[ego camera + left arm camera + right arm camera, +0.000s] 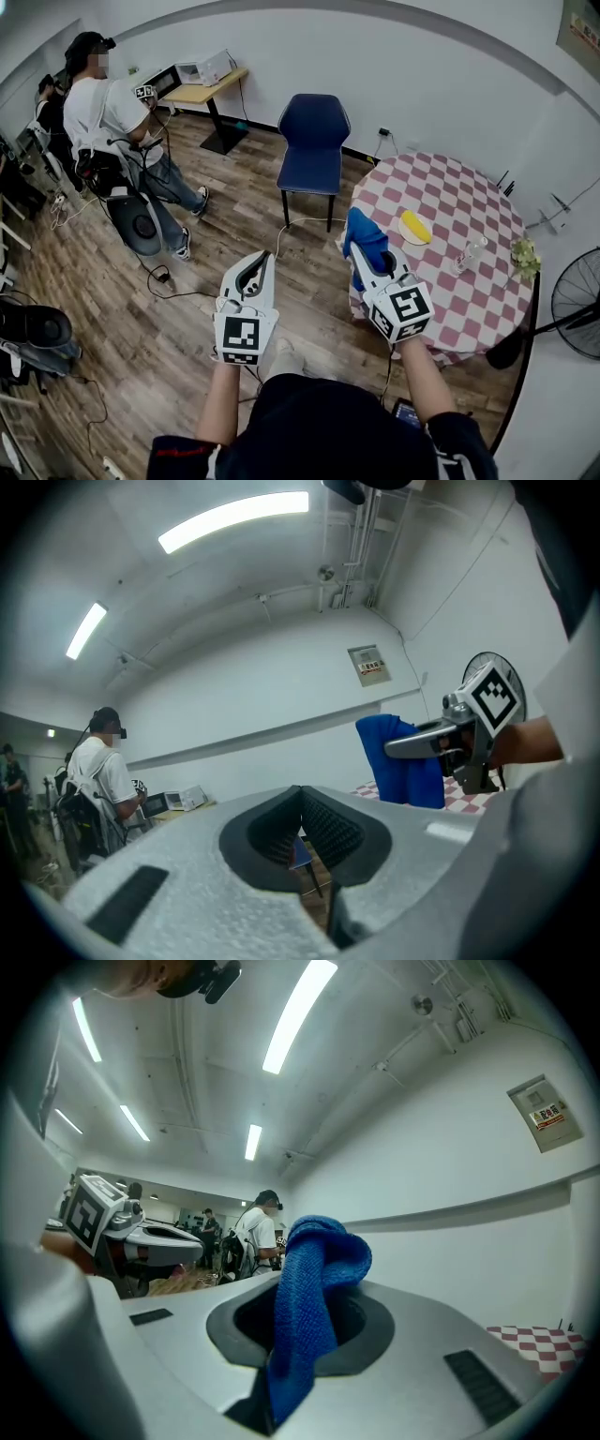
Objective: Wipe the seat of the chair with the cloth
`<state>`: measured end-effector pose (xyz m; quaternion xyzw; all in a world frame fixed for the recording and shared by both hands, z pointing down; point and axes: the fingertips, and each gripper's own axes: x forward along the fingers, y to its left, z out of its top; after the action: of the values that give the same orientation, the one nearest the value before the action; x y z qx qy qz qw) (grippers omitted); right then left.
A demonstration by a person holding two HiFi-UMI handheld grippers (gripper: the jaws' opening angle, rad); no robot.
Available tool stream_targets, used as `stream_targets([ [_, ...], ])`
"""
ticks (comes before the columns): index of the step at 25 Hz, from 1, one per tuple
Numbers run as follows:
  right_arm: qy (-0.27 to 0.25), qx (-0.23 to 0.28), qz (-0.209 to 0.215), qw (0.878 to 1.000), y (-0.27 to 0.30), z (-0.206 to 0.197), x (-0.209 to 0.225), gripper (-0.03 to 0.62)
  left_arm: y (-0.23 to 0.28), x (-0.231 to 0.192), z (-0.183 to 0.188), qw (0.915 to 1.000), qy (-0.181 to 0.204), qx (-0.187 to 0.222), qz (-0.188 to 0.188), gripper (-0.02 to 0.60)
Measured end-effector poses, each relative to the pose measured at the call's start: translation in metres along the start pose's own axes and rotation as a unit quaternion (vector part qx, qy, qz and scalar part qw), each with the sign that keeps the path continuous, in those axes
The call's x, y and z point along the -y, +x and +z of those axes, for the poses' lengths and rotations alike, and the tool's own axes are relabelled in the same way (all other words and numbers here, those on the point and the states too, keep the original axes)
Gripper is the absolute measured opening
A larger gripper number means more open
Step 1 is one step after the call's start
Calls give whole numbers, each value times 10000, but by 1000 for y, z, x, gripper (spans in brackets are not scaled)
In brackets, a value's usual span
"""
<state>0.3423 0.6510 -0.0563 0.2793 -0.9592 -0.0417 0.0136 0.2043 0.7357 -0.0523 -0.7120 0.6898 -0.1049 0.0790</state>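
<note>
While right gripper [368,265] clamps cloth [364,236] and left gripper [255,272] sits closed, empty, bring cloth down flat onto seat [312,172].

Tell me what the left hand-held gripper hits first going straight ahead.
Probably the blue chair: the left hand-held gripper lines up with it and nothing shows between, though depth is unclear.

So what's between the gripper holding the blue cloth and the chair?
In the head view, only wood floor lies between the right gripper with the cloth and the chair, plus a thin white cable by the chair's legs.
</note>
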Motion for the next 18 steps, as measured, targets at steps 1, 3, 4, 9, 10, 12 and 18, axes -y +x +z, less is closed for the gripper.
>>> stream_targets([
  [1, -7, -8, 7, 10000, 2, -1, 2, 53, 2, -1, -1, 10000, -6, -1, 6, 15],
  [3, -24, -36, 6, 10000, 8, -3, 5, 54, 9, -5, -3, 10000, -14, -16, 17, 15],
  [4, -31, -54, 1, 10000, 12, -4, 8, 54, 14, -8, -5, 10000, -26, -28, 22, 15],
  [9, -50, -126, -72, 9999, 41, -10, 30, 54, 50, -23, -10, 10000, -56, -9, -50, 15],
  [10, -52, -140, -87, 9999, 48, -12, 34, 54, 59, -28, -12, 10000, -68, -8, -49, 15],
  [12, -63, -169, -103, 9998, 66, -15, 44, 54, 79, -40, -17, 9999, -106, -1, -66, 15],
  [18, -68, -296, -190, 9994, 137, -19, 76, 54, 153, -80, -22, 9995, -108, 8, -304, 15],
])
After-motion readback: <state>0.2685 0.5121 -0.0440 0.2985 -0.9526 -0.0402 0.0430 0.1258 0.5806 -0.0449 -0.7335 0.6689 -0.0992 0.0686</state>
